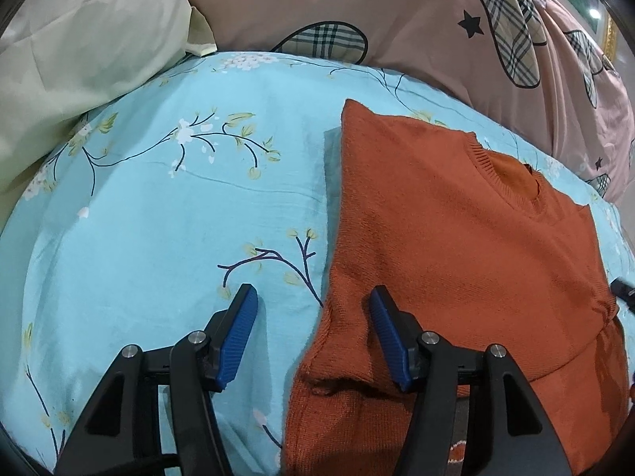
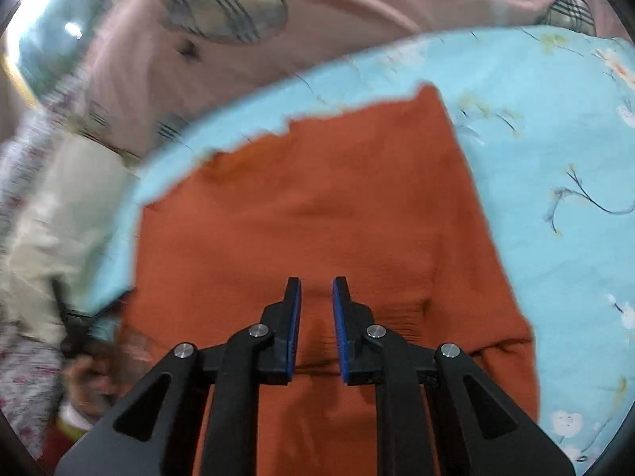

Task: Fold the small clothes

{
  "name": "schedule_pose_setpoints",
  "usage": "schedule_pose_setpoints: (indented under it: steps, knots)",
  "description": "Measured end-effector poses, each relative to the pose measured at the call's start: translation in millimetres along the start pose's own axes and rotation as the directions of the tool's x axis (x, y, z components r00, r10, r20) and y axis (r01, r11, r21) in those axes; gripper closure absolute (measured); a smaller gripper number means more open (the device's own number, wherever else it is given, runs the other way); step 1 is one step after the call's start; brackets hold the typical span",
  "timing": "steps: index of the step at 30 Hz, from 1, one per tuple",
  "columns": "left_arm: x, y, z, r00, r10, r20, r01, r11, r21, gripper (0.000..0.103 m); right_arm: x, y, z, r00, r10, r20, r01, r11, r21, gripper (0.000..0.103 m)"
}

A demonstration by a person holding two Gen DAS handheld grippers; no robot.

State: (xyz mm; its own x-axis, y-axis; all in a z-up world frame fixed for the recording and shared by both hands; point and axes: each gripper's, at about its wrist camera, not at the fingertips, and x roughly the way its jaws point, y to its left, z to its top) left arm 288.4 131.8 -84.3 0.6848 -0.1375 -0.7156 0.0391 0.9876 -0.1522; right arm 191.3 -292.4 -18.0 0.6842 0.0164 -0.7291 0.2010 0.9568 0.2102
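At lower right of the left wrist view, the sweater (image 1: pixel 456 246) lay flat on the sheet (image 1: pixel 158 218), collar toward the upper right, one side already turned in to a straight edge. The left gripper (image 1: pixel 313 309) stood wide open and held nothing, one pad over the sheet, the other over the knit near a lower corner. The right gripper (image 2: pixel 316 297) hovered over the middle of the sweater (image 2: pixel 317 198), its pads parted by a narrow gap, nothing between them (the view was blurred, so contact with the knit could not be judged). The knit looked soft, light and limp; it would likely sag and stretch if lifted by one point, so hem corners or the folded edge seemed the better holds. Pink quilt (image 1: pixel 397 12) filled the top of the frame, a cream pillow (image 1: pixel 79 39) the upper left; neither touched the sweater.
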Motion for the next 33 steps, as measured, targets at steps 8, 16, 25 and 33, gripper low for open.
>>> schedule_pose_setpoints:
  steps: [8, 16, 25, 33]
  knots:
    - [-7.4, -3.7, -0.2, 0.999, 0.020, -0.032, -0.019, 1.000, 0.010, 0.043, -47.0, -36.3, -26.6, 0.997, -0.048, 0.056, 0.042, 0.993, 0.113, 0.077]
    - [-79.1, -7.9, -57.3, 0.995, -0.088, -0.042, 0.088, 0.996, 0.002, 0.042, -88.3, -40.5, -82.3, 0.999, -0.049, -0.022, 0.049, 0.998, 0.027, 0.064]
    - [-135.4, 15.0, -150.8, 0.965, -0.232, -0.121, 0.230, 0.973, -0.032, 0.042, -134.7, -78.3, -183.2, 0.991, 0.123, -0.056, -0.117, 0.989, 0.094, 0.063]
    - [-183.1, 4.5, -215.1, 0.902, -0.408, -0.144, 0.409, 0.912, -0.024, 0.042, -160.0, -77.5, -244.2, 0.916, 0.395, -0.073, -0.390, 0.918, 0.074, 0.063]
